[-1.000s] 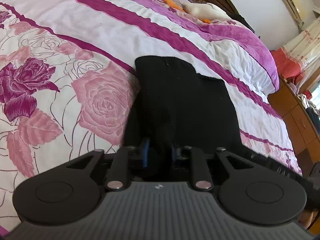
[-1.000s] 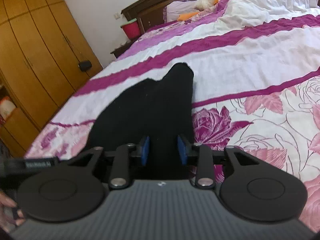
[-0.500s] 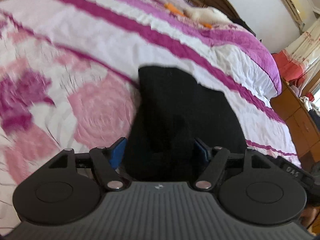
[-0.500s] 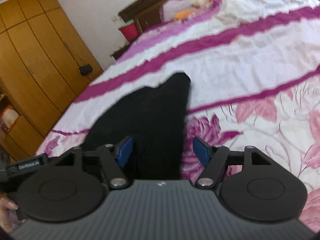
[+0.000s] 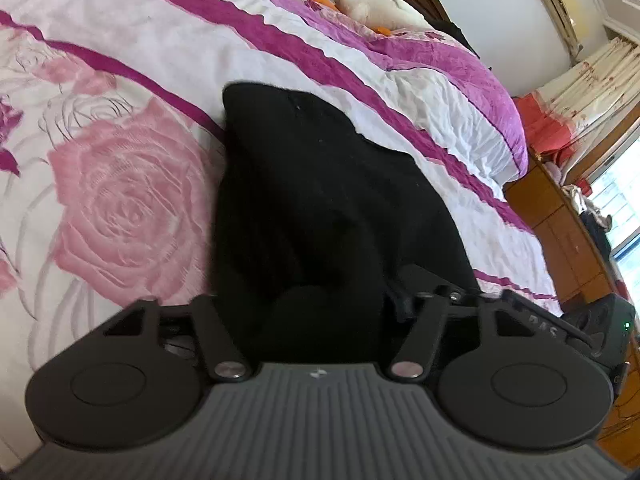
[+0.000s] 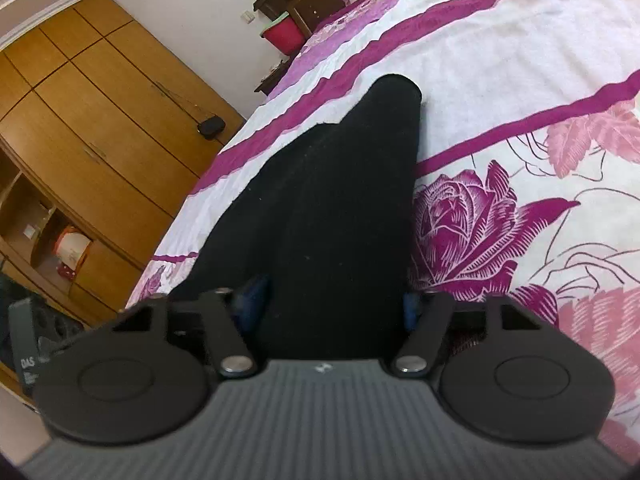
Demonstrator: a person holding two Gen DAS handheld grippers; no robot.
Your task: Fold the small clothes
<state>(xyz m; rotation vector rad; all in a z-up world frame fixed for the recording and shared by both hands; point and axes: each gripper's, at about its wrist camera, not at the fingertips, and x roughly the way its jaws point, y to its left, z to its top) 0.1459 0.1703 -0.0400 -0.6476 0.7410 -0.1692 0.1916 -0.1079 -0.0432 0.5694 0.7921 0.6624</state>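
Pointing forward and low over the bed, with the left gripper angled down toward the rose-print bedspread. Fingers spread wide, set at either flank of the black garment; fingertips hidden by dark cloth, so contact with the fabric cannot be confirmed. Nothing visibly clamped.

Black garment: lies flat on the bedspread, running from the 6 o'clock edge of the left wrist view up toward 12 o'clock, narrowing to a rounded end near the magenta stripe. Soft raised fold sits just ahead of the finger gap. Stuffed toy rests far off at 1 o'clock near the headboard. Wooden dresser stands at 3 o'clock beside the bed.

Right gripper: likewise held low and level, aimed along the same garment from the opposite end. Fingers parted wide, blue pads visible at both sides, straddling the cloth without pinching it. Fabric fills the gap between them and extends toward 12 o'clock, ending in a rounded tip on the white band of the bedspread. Purple rose print just beside the garment at 3 o'clock. Wooden wardrobe stands at 9 to 10 o'clock; red bin at 11 o'clock by the headboard.
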